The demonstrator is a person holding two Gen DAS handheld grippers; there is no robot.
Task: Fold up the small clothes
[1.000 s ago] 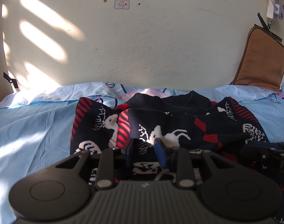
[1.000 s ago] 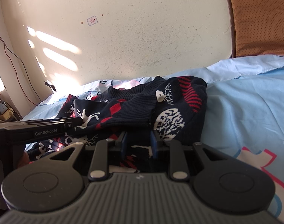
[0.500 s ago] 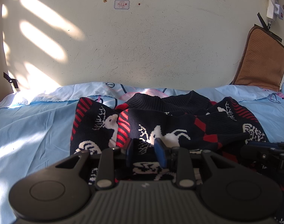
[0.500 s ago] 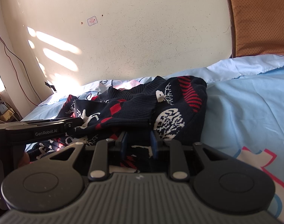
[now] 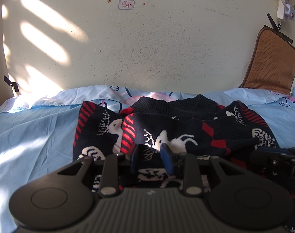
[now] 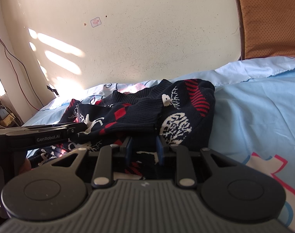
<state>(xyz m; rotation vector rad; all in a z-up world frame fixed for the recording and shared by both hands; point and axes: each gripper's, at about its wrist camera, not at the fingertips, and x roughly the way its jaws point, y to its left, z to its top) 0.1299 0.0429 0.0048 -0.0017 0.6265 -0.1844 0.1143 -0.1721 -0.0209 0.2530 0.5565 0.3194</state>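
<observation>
A dark navy knit sweater (image 5: 178, 128) with red stripes and white animal motifs lies partly folded on the light blue bedsheet (image 5: 34, 136); its ribbed collar points toward the wall. It also shows in the right wrist view (image 6: 166, 112). My left gripper (image 5: 150, 156) is shut on the sweater's near edge, with fabric between the blue pads. My right gripper (image 6: 143, 149) is shut on the sweater's near edge further right. The left gripper's arm shows at the left of the right wrist view (image 6: 46, 134).
A cream wall (image 5: 147, 48) stands right behind the bed. A brown cushion (image 5: 271, 62) leans at the back right, with a power strip (image 5: 283, 5) above it. Cables (image 6: 11, 58) and a small device hang at the left wall. Bare blue sheet lies on both sides of the sweater.
</observation>
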